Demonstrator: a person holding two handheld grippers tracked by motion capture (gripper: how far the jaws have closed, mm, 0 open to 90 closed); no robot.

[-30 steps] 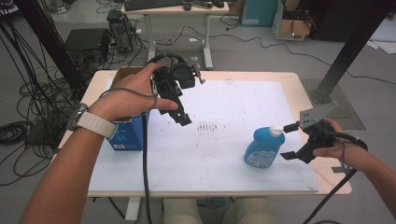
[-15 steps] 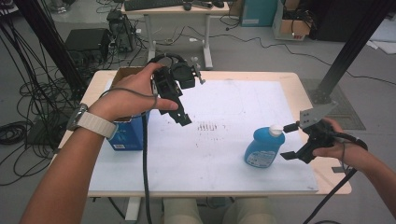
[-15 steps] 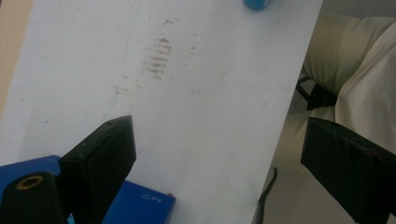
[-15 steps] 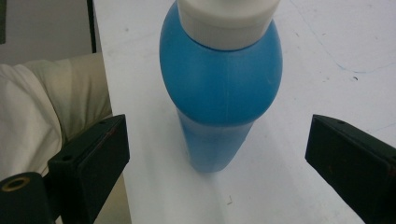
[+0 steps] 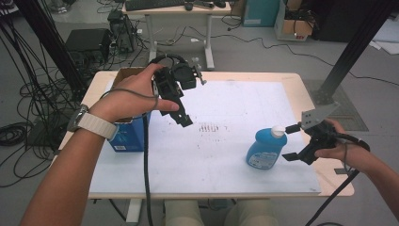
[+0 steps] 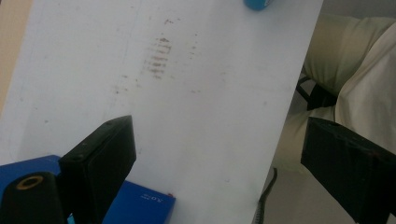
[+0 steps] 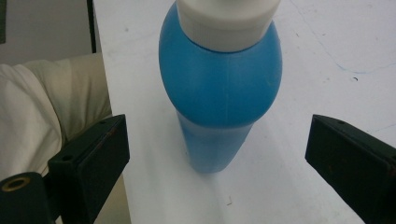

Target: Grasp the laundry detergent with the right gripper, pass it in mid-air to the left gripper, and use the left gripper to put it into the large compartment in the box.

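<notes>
Cluttered lab floor with cables everywhere, and in the middle a table (image 5: 301,82) with a white sheet (image 5: 235,108) smudged brown near the centre. The blue bottle (image 5: 263,149) with the white cap stands upright near the front right of the sheet. The right gripper (image 5: 291,141) sits just beside it, jaws spread wide and holding nothing; in the right gripper view the bottle (image 7: 219,88) stands between them but untouched. The left gripper (image 5: 181,117) hangs over the sheet, wide open and empty, near a blue box (image 5: 127,136). My worry: the bottle's rounded and top-heavy looking, so a jaw bumping one side first could tip it, or a grip on the curved shoulder could let it squirt out.
</notes>
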